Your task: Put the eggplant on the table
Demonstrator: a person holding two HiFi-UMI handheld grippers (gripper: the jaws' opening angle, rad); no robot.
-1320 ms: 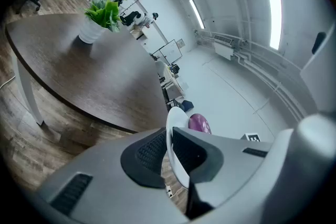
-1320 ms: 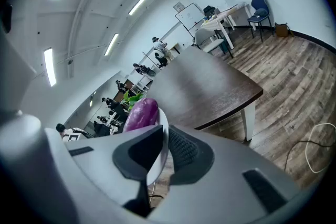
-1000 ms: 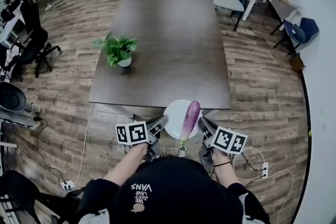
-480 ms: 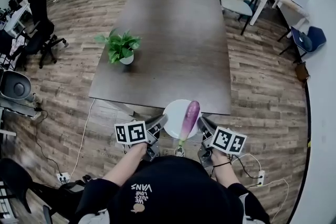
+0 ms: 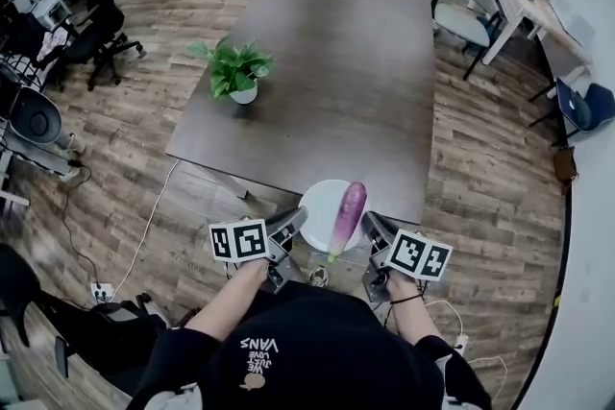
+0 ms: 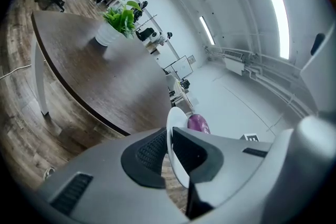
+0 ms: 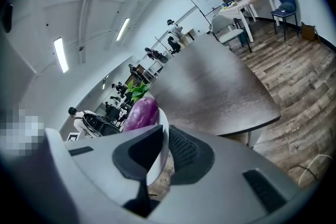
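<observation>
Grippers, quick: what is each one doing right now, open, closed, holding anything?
Left gripper: shut on the white plate at its rim; the eggplant lies on the plate.
Right gripper: shut on the same plate's opposite rim.

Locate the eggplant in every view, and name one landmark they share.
Head view: eggplant low centre, on the white plate.
Left gripper view: eggplant's tip just right of the plate's rim.
Right gripper view: eggplant left of centre, above the jaws.
Shared landmark: the potted plant.

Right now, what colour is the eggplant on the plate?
Purple eggplant on the white plate; head view shows it best.
</observation>
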